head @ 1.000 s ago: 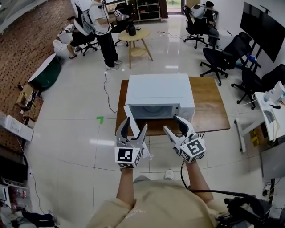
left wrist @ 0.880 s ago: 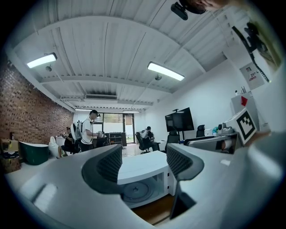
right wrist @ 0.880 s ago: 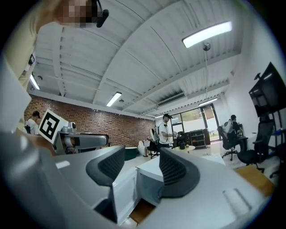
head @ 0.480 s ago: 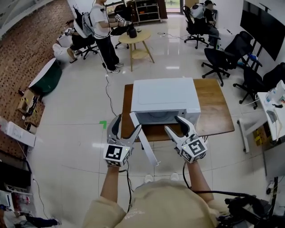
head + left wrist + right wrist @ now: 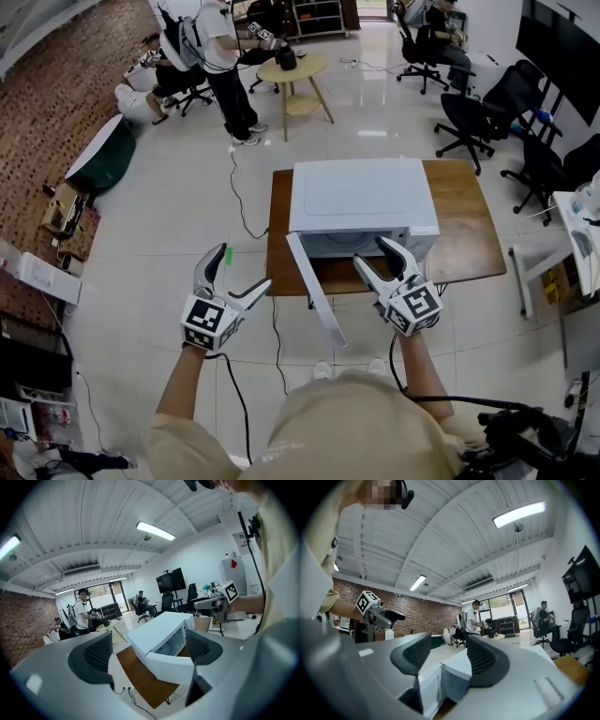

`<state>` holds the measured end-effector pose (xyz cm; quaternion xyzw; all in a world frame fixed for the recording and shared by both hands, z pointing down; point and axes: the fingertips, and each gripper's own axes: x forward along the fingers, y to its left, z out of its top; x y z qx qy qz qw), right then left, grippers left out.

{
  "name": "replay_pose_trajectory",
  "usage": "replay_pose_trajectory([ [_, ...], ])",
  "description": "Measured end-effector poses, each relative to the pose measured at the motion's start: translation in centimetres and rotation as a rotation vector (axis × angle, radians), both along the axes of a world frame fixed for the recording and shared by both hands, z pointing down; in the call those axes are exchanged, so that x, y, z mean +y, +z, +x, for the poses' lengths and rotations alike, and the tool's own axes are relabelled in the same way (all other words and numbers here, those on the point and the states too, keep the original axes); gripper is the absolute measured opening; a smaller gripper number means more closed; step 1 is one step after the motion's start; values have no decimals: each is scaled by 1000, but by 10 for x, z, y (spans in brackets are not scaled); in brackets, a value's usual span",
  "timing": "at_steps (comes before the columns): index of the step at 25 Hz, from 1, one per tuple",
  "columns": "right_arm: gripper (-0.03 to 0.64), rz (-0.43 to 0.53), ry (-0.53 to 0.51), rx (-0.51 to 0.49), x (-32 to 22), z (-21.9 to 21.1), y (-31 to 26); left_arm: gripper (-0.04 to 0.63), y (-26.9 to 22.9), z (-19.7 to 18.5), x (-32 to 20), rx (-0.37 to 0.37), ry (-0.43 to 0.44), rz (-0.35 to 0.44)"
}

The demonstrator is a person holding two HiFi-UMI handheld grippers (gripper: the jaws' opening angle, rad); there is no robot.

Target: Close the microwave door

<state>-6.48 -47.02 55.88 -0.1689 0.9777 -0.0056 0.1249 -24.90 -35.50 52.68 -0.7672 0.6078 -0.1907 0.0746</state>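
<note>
The white microwave (image 5: 361, 192) stands on a brown wooden table (image 5: 464, 225). Its door (image 5: 314, 300) hangs wide open, swung out over the table's front edge toward me. My left gripper (image 5: 244, 266) is to the left of the door and apart from it. Its jaws are opening wide with nothing between them. In the left gripper view (image 5: 147, 651) the microwave (image 5: 159, 630) and door (image 5: 171, 667) show beyond the pads. My right gripper (image 5: 367, 250) hovers at the oven's open front, right of the door. Its jaws stand slightly apart and hold nothing, as in its own view (image 5: 450, 656).
Black office chairs (image 5: 469, 117) stand at the back right. A round wooden side table (image 5: 291, 70) with a standing person (image 5: 225, 66) is at the back. A cable (image 5: 246, 216) trails on the tiled floor left of the table. A white desk (image 5: 572, 253) is at the right edge.
The microwave door swung from nearly shut to wide open. My left gripper, which was at the door's edge, moved left away from it and spread its jaws. The right gripper shifted slightly.
</note>
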Motion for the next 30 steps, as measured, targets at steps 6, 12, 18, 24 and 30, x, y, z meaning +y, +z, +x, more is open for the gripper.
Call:
replay_pose_trajectory([
  [6,230,-2,-3,4,-9,-15,-2,494,23,-33,0,178,-76,-113],
  [12,230,-27,18,25,-19,-22,-1,499,51,-52,6,270,-130,-210],
  [18,230,-42,41,17,-43,-31,-17,497,68,-56,-3,427,-149,-336],
  [24,230,-69,63,19,-52,-36,-25,497,94,-40,-11,649,-123,-452],
  [30,230,-79,95,7,-58,-18,-26,471,132,-11,-24,766,-127,-509],
])
